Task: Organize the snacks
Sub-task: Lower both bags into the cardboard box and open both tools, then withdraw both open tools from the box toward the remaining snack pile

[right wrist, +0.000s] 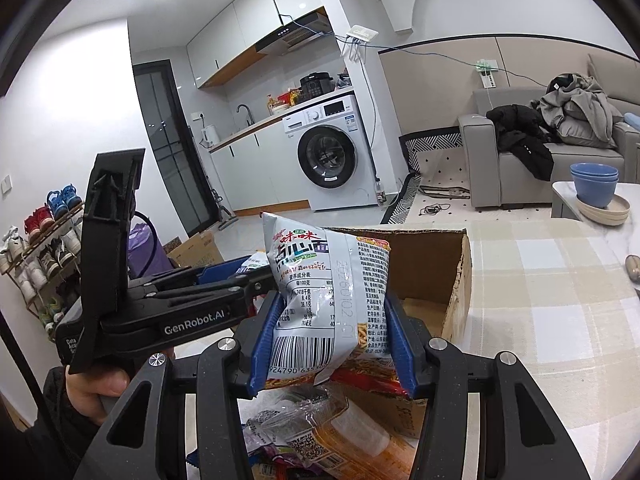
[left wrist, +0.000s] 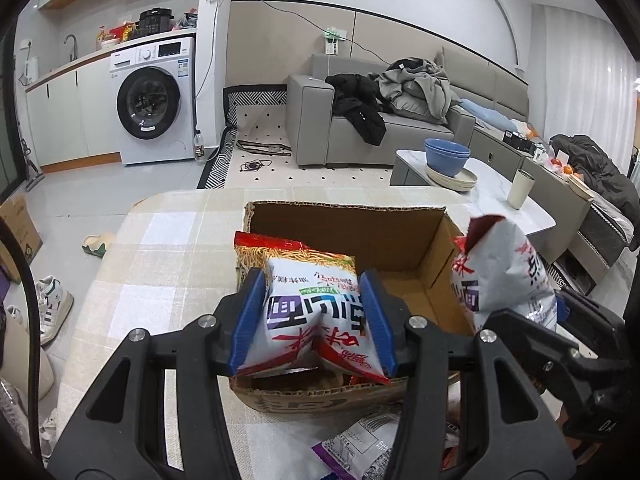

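The left tool [left wrist: 312, 320] is clamping a white-and-red crinkly noodle-snack packet [left wrist: 316, 312] directly over the open brown cardboard box [left wrist: 344, 216] on the checked tabletop [left wrist: 160, 248], nearer it; the right tool [right wrist: 332, 340] is gripping a matching white packet [right wrist: 328, 292] upright beside the box's right wall.

We see two matching handheld rigs. Left gripper [left wrist: 313, 322]: matte black linkage arms with triangular cut-outs, round silver screws at the pivots, ribbed blue pads [left wrist: 249, 320] lining both fingers. Right gripper [right wrist: 332, 338]: same build, same blue pads, same silver screws. From the right wrist camera the left gripper's body shows side-on, just left of the right gripper's left finger: black, angular, white "GenRobot.AI" lettering on its flank, smaller white text near its rear that we can't read, and a flat black mount standing on top. Below that body, a hand [right wrist: 96, 386] around the black grip, dark black sleeve [right wrist: 48, 436] at the wrist.
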